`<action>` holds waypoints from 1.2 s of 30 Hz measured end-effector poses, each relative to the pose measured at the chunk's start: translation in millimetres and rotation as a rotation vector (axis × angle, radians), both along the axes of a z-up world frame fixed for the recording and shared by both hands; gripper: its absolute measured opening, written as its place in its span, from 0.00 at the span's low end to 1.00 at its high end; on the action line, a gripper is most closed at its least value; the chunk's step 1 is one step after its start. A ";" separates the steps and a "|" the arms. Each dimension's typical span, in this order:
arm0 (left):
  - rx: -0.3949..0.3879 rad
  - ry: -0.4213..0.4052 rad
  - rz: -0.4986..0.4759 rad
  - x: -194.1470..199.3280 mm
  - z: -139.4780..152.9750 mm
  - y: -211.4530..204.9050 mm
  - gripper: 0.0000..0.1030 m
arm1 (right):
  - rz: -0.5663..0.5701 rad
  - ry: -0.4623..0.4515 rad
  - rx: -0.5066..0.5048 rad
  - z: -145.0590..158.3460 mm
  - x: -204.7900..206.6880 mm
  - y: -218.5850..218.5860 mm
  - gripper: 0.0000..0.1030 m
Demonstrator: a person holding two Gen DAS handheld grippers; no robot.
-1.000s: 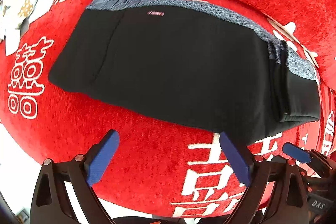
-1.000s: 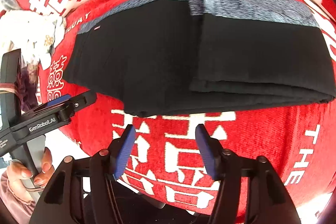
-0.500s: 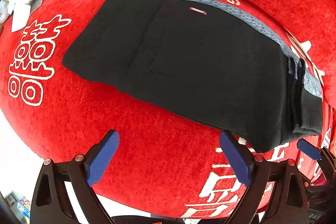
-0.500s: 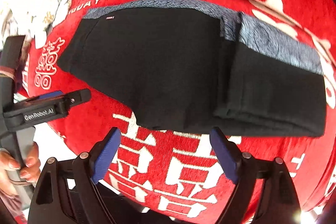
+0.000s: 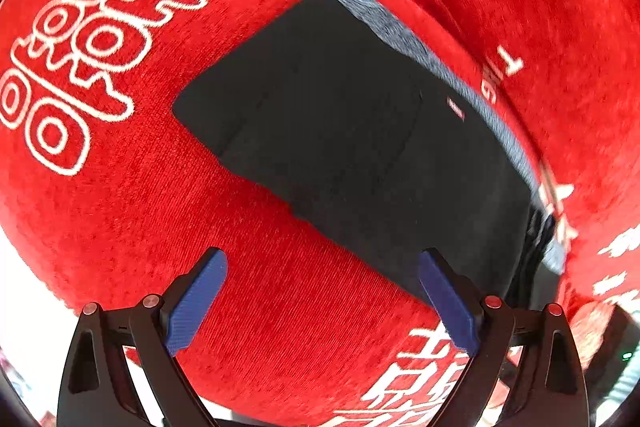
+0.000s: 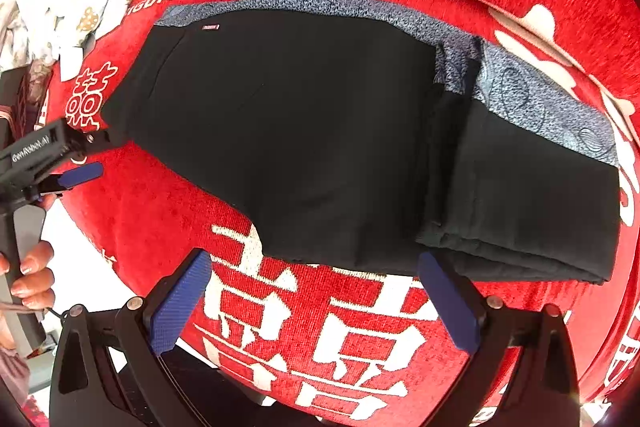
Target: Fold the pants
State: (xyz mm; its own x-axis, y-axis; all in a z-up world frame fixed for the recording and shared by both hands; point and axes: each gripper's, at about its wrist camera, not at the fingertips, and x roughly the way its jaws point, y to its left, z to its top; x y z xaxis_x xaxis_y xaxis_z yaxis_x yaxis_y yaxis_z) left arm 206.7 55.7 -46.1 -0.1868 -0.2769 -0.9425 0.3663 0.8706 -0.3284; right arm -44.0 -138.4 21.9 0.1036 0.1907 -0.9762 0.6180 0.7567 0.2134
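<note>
The black pants [image 6: 320, 131] with a grey speckled waistband lie flat on a red cover, their right part folded over into a thicker stack [image 6: 528, 211]. They also show in the left wrist view [image 5: 352, 147]. My right gripper [image 6: 316, 303] is open and empty, just short of the pants' near edge. My left gripper [image 5: 324, 303] is open and empty, near the pants' near edge on the left side. It also shows in the right wrist view [image 6: 76, 163], held in a hand.
The red plush cover [image 6: 304, 327] with white characters drapes over a seat and its back. A white patterned cloth [image 6: 64, 3] lies at the far left. The seat's front edge drops off at the lower left.
My right gripper has opened wide and drawn back a little from the pants. My left gripper has swung so the pants sit to its right, and stays open.
</note>
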 end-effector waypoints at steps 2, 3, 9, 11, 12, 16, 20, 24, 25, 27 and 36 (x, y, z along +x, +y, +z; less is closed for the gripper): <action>-0.039 0.041 0.041 8.8 -5.0 4.8 0.94 | -0.007 0.005 0.004 -2.5 1.4 -0.7 1.00; -0.053 0.053 0.061 6.9 -6.3 2.1 0.94 | -0.014 0.006 0.006 -4.2 3.4 -2.8 1.00; -0.092 0.052 0.100 20.4 -7.9 12.1 0.94 | -0.043 0.002 0.006 -13.6 10.3 -11.4 1.00; -0.092 0.057 0.119 22.7 -13.4 12.0 0.94 | -0.049 0.002 0.003 -20.3 12.6 -14.1 1.00; -0.085 0.061 0.129 21.8 -16.3 13.0 0.94 | -0.051 0.002 0.008 -24.0 13.5 -15.2 1.00; -0.120 0.084 0.154 25.3 -28.7 4.6 0.94 | -0.040 0.013 0.033 -39.0 17.8 -11.9 1.00; -0.170 0.114 0.166 27.7 -38.9 -1.6 0.94 | -0.006 0.027 0.010 -43.2 20.2 -3.7 1.00; -0.221 0.149 0.202 31.7 -49.4 -4.3 0.94 | -0.005 0.024 0.011 -44.3 21.5 -1.6 1.00; -0.224 0.144 0.205 32.7 -49.8 -5.6 0.94 | -0.005 0.024 0.013 -44.3 20.5 -2.4 1.00; -0.221 0.148 0.213 34.0 -49.9 -7.5 0.94 | -0.008 0.024 0.016 -44.5 19.8 -2.9 1.00; -0.175 0.065 0.119 22.9 -39.9 -29.4 0.92 | 0.011 0.029 -0.003 -46.8 23.8 2.1 1.00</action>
State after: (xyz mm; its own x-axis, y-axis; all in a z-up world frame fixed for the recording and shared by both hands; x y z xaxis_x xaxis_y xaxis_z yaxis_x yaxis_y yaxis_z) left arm 229.6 26.3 -86.0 -0.2016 -0.4592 -0.8652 0.2380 0.8339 -0.4980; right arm -20.2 -136.3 -24.9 0.0727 0.1888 -0.9793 0.6155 0.7641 0.1930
